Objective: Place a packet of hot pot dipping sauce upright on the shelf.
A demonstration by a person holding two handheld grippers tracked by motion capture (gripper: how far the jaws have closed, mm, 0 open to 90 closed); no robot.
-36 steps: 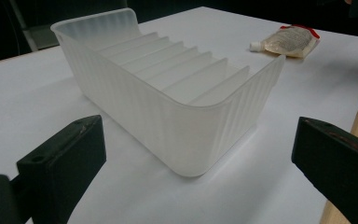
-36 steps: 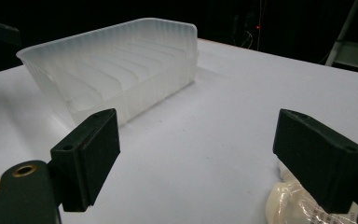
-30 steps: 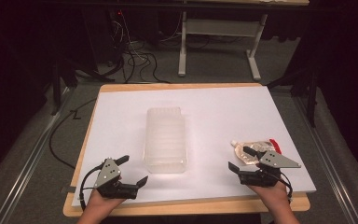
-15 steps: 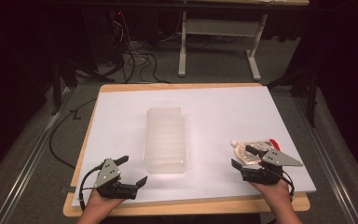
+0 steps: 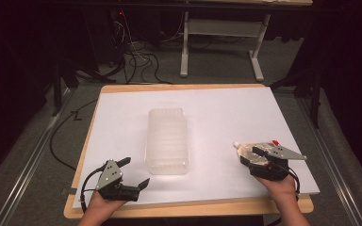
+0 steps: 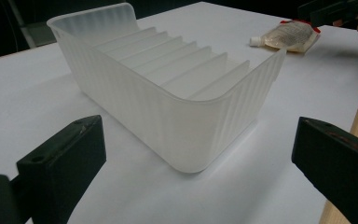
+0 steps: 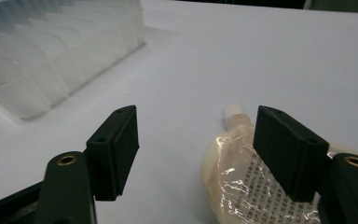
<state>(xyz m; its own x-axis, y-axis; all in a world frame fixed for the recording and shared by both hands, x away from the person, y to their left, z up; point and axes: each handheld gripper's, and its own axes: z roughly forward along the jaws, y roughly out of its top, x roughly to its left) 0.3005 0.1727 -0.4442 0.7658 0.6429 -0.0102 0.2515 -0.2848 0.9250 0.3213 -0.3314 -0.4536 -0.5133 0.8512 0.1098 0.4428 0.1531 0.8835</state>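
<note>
A translucent plastic bin [image 5: 167,141] with several dividers stands on the white sheet mid-table. A clear spouted pouch [image 5: 250,149] of pale contents with a red corner lies on the sheet at the right. My right gripper [image 5: 249,156] is low over it. In the right gripper view the pouch [image 7: 242,177] lies partly between the jaws, against the right one. My right gripper [image 7: 196,116] is open, its jaws have just been closing, and neither pad presses the pouch. My left gripper [image 5: 135,171] rests open near the front left, facing the bin [image 6: 168,88] with nothing between its jaws.
The white sheet [image 5: 226,113] covers a wooden board [image 5: 188,209] whose front edge lies just under both hands. Cables [image 5: 136,56] and a white desk frame [image 5: 217,42] stand on the floor beyond the table. Bare sheet lies between bin and pouch.
My right gripper has slid a little forward and down over the pouch, and its jaws stand narrower. The left gripper, bin and pouch have not moved.
</note>
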